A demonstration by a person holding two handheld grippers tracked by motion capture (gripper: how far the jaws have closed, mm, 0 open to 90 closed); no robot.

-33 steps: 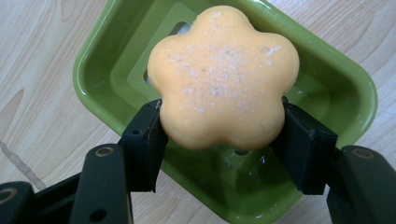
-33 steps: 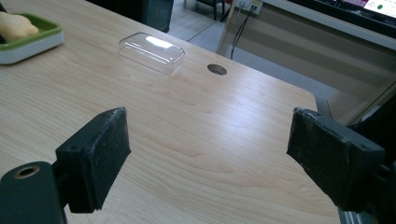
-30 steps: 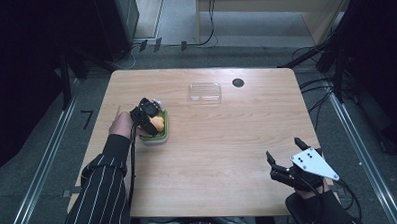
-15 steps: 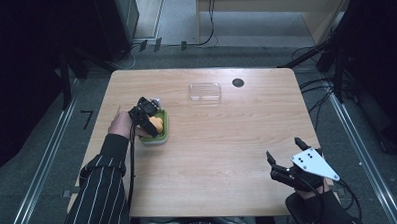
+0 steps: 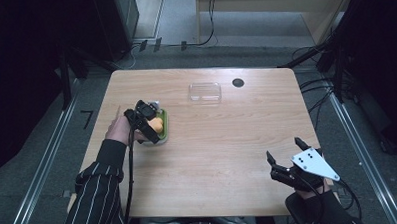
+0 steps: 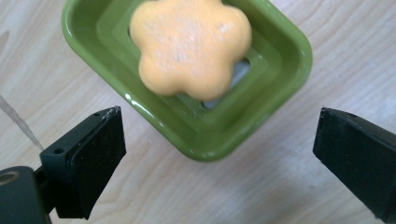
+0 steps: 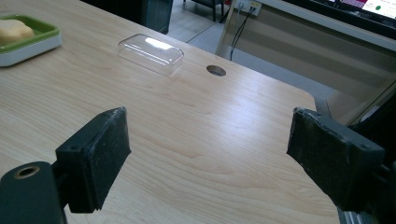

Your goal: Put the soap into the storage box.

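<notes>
Pale wood grain covers the bench [image 5: 213, 156], ringed by dark floor, cables and black equipment. Orange flower-shaped soap [image 6: 189, 44] lies in a green dish [image 6: 285, 60] at the bench's left in the high view. Above it the left gripper [image 6: 219, 154] has just been opening its 2 jaws, nothing between them. Lower right, the right gripper [image 7: 210, 154] stands wide apart. Upper centre sits a clear lid [image 5: 205, 92] beside a round hole [image 5: 238, 82].

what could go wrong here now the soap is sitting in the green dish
The left gripper, whose jaws have just been opening, hangs open close over the green dish; a careless pull-away could clip its rim and slide it. The orange soap lies on the dish's slotted floor and might shift if bumped. The clear lid sits apart, and it looks smooth and could slip when gripped.
</notes>
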